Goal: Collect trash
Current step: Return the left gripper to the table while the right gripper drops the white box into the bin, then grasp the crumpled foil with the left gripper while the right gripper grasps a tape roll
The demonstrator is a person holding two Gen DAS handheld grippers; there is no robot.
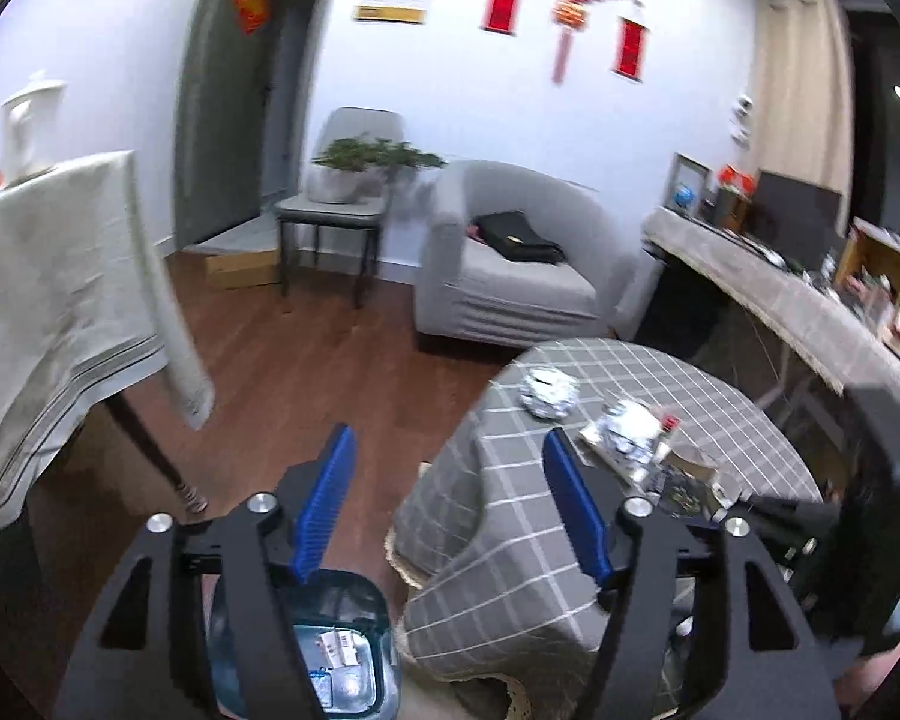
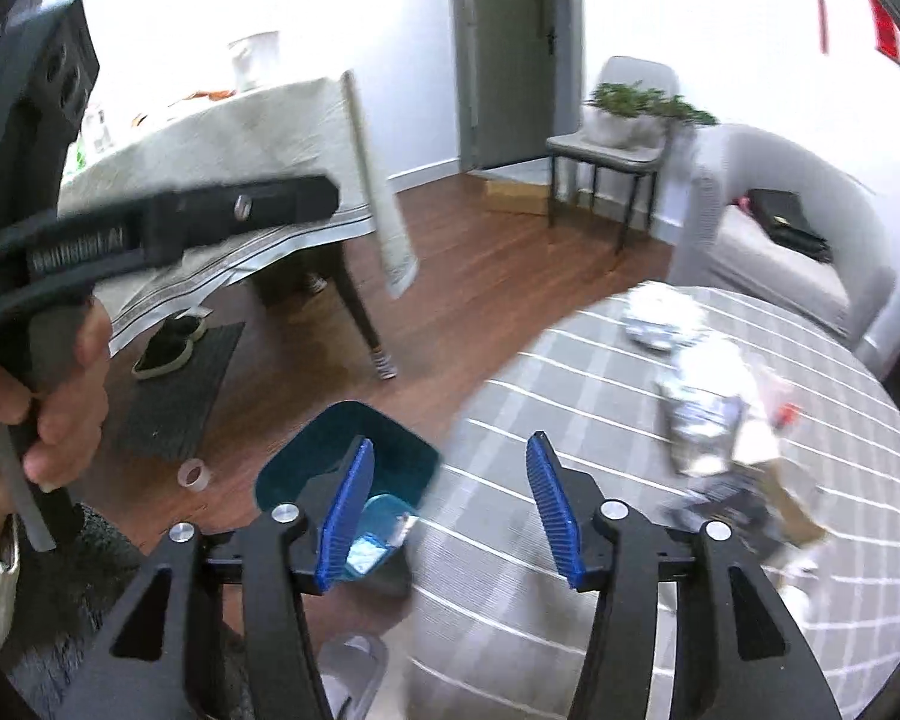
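The left gripper and right gripper tilted downward, jaws apart and empty. Crumpled foil trash lay on the round, grey-checked cloth surface. A teal plastic bin stood on the wooden floor just beside it.

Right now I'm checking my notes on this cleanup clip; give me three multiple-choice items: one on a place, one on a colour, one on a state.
1. Where is the bin?
A. on the floor beside the round table
B. on the sofa
C. on the chair

2. What colour are the gripper pads?
A. red
B. blue
C. yellow

3. How is the left gripper?
A. shut on foil
B. holding a box
C. open, holding nothing

Answers: 1 A, it stands on the wood floor at the tablecloth's edge. 2 B, both pads are blue. 3 C, nothing lies between its spread jaws.
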